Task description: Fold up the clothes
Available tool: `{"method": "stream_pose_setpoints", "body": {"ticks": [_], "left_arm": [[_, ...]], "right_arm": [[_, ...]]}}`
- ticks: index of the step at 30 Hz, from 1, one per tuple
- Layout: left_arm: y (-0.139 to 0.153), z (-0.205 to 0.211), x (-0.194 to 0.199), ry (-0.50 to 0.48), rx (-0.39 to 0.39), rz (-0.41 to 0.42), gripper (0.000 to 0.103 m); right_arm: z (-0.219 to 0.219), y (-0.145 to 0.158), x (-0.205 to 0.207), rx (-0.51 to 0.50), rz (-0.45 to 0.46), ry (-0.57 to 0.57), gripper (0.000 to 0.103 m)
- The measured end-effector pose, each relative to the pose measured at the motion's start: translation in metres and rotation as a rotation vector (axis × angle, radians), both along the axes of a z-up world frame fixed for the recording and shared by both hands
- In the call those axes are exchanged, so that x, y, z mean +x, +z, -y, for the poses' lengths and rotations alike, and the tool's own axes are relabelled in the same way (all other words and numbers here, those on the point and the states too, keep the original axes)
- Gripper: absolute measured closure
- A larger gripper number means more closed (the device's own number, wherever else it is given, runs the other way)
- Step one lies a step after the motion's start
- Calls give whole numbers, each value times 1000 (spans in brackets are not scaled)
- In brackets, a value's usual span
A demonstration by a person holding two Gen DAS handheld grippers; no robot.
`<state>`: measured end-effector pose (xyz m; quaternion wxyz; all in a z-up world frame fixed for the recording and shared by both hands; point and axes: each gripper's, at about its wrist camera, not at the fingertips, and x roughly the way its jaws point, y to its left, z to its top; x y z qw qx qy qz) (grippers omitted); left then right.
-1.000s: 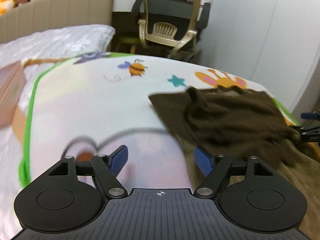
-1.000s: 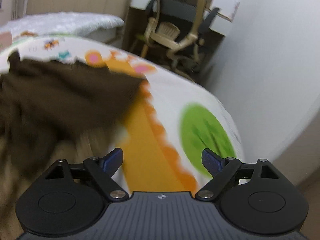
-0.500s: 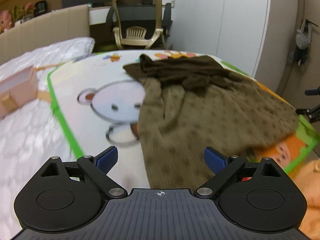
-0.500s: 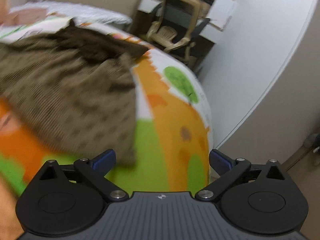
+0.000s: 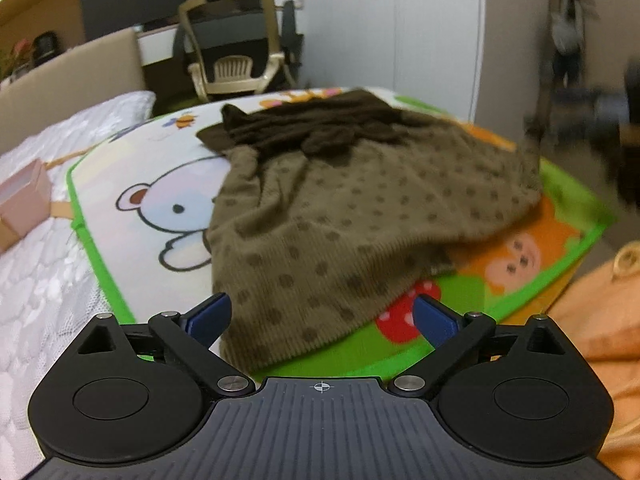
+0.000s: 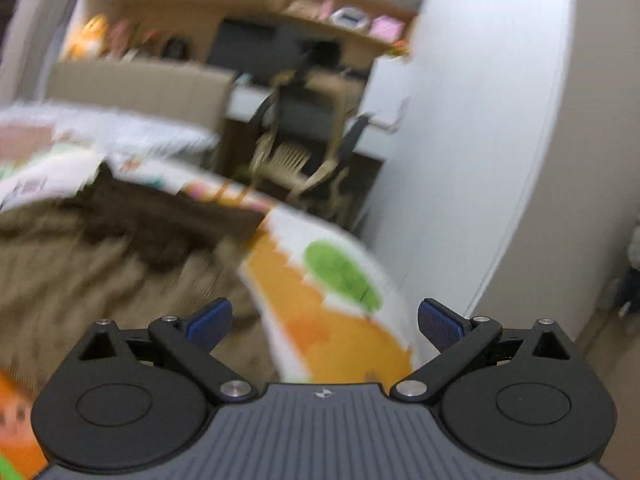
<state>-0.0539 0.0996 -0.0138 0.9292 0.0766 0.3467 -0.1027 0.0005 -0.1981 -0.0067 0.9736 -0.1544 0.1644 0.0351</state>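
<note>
Nearest in the left wrist view, the left gripper [image 5: 322, 318] has its 2 blue-padded jaws spread wide with nothing between them. Just ahead, the hem of the olive-brown ribbed knit garment with darker dots [image 5: 340, 216] lies loose and wrinkled on the glossy cartoon-printed play mat with a green border [image 5: 132, 200], which covers a bed. The garment runs from 6 o'clock toward 12 o'clock, its near hem a curved edge short of the mat's green border. On its far end sits a crumpled dark brown knit piece [image 5: 316, 128]. Bare mat lies at 9 o'clock, with a printed bear; beyond the mat's left edge is a white quilted bedspread [image 5: 36, 280] and a pale pink box [image 5: 22, 196]. Soft orange fabric [image 5: 600, 320] sits at 4 o'clock. Farthest, at 12 o'clock, stands a beige-framed mesh office chair [image 5: 236, 60].

The right wrist view is blurred. The right gripper [image 6: 324, 318] also has its jaws wide apart and empty. The olive garment fills 9 o'clock; the mat's right edge drops off near 1 o'clock beside a white wall [image 6: 480, 120].
</note>
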Motion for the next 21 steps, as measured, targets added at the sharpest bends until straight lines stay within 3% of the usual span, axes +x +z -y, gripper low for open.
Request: {"method": "stream_pose_setpoints", "body": {"ticks": [3,7,12,17,19,21], "left_arm": [[-8,0,3,8,39,-21,3],[-16,-2,7,23,81,-41,3],[-4,-2,15,34,22,1,3],[24,3,16,-4,-117,106,3],[32,4,12,-8,-134,147,3],[37,4,7,-12,-132,177,2]], "right_arm": [[-2,-6,-2,-71,-16,18,3],[-30,-18,-12,-104,-90,166,3],[-68,-33,-25,-131,-189,373,3],[-107,-48,-38,-157,-289,581,3],[-122,-54,-38,-238,-231,581,5],[-124,-44,-27,-233,-136,482,6]]}}
